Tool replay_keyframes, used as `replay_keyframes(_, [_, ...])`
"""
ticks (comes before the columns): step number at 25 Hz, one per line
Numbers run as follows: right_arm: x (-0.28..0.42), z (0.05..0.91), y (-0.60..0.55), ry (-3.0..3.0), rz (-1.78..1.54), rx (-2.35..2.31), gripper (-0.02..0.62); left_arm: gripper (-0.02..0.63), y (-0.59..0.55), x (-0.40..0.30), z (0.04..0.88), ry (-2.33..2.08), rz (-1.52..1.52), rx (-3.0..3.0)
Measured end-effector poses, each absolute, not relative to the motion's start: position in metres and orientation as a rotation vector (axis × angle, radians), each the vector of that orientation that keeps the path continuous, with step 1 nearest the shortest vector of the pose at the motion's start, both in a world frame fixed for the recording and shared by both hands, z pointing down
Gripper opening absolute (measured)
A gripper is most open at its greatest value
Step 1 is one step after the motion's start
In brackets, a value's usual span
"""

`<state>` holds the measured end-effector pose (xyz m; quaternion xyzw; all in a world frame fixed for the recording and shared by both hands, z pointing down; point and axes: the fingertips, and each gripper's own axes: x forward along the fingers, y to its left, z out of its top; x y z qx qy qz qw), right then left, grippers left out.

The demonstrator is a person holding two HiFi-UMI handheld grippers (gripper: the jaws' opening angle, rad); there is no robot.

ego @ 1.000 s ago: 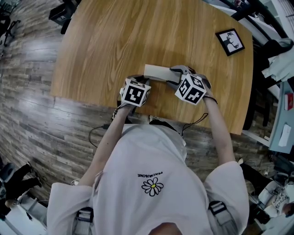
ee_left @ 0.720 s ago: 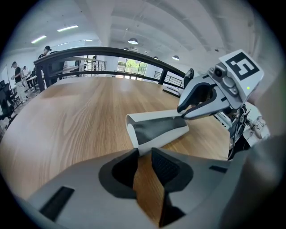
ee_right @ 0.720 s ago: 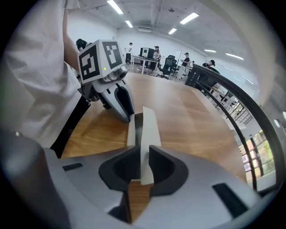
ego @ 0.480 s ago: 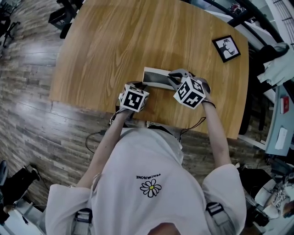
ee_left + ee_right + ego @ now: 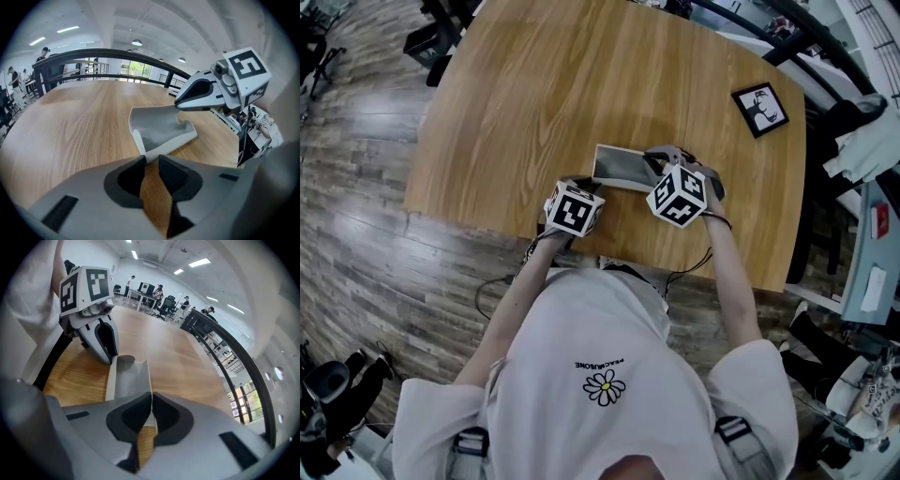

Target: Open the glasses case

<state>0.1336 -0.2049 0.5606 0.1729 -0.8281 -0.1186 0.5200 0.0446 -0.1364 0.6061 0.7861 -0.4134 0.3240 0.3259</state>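
Wooden worktop [image 5: 581, 75], light brown with a rounded outline, fills the upper half of the head view. A person in a white T-shirt [image 5: 609, 375] occupies the lower half.

The glasses case [image 5: 619, 167] lies at frame centre, close to the near edge of the worktop.
- Appearance: pale grey with lighter, near-white rims. It is thin-walled and forms a shallow open trough.
- The left gripper view shows a smooth grey interior and a curved notch cut into the end at frame right.
- One side flap [image 5: 147, 376] stands on edge, roughly upright. The opposite wall is low.
- Orientation: in the head view the long axis runs left to right across the frame, with the right end slightly lower in the picture. In the right gripper view the long axis runs away from the camera towards the upper left.

The left hand-held gripper [image 5: 151, 161] sits at the case's left end in the head view. Its jaws stand part-way apart and clamp the near corner of the case, where the white rim enters the gap between the pads.

The right hand-held gripper [image 5: 151, 399] sits at the case's right end in the head view. Its jaws have just been closing and are now pinched together on the thin upright flap, which stands between the pads.

A small black-framed picture [image 5: 759, 108] lies at upper right on the worktop, well apart from the case.
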Motion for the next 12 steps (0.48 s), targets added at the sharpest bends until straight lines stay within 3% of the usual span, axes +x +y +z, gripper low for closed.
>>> replay_keyframes(9, [0.134, 0.559, -0.202, -2.007, -0.233, 0.464, 0.032, 0.122, -0.136, 0.046, 0.604, -1.06, 0.833, 2.033])
replay_keyframes(12, [0.137, 0.547, -0.204, -2.056, -0.185, 0.534, 0.052, 0.211, -0.134, 0.051, 0.6, -1.026, 0.841, 2.044])
